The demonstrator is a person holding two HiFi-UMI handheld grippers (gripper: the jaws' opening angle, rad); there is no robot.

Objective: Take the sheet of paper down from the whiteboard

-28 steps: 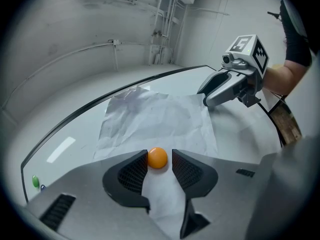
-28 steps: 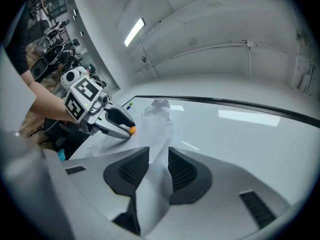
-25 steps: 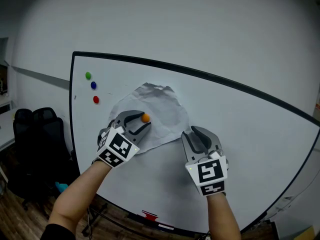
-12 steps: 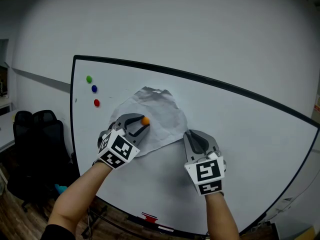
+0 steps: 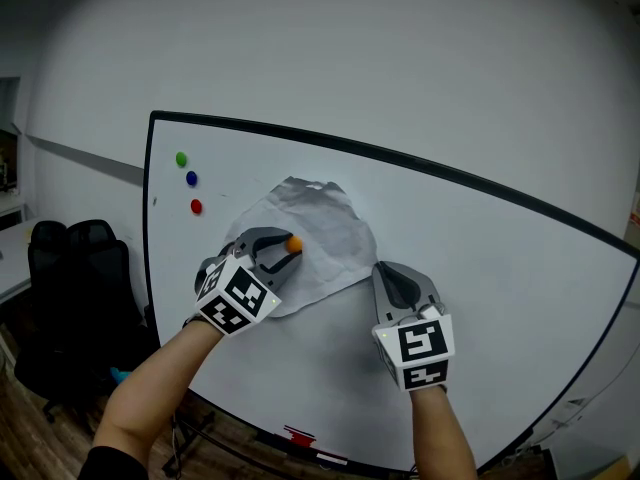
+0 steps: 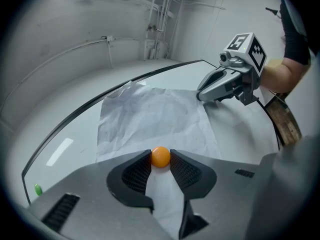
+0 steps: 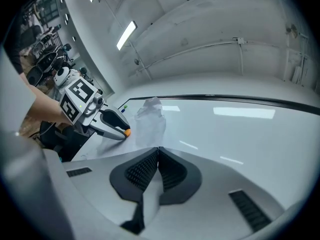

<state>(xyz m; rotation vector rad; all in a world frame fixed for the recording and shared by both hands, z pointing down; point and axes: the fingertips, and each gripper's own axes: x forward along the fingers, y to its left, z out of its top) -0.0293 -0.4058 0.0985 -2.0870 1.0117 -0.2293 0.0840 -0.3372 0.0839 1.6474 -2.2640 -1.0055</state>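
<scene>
A crumpled white sheet of paper (image 5: 322, 226) hangs on the whiteboard (image 5: 490, 298), pinned by a small orange magnet (image 5: 294, 242) near its lower left. My left gripper (image 5: 289, 247) points at the board; its jaws have just been closing, and both pads now press on the orange magnet (image 6: 160, 156). My right gripper (image 5: 385, 272) is at the sheet's lower right corner. In the right gripper view that gripper (image 7: 158, 152) is shut, with a strip of the paper's edge pinched between its pads.
Green (image 5: 181, 158), blue (image 5: 191, 178) and red (image 5: 196, 206) magnets sit at the board's upper left. Black office chairs (image 5: 75, 258) stand left of the board. A red object (image 5: 298, 434) lies on the tray under the board's bottom edge.
The right gripper's jaws, wide apart a second ago, have shut on the paper's corner. The left jaws have narrowed onto the orange magnet. Neither hand has shifted much.
</scene>
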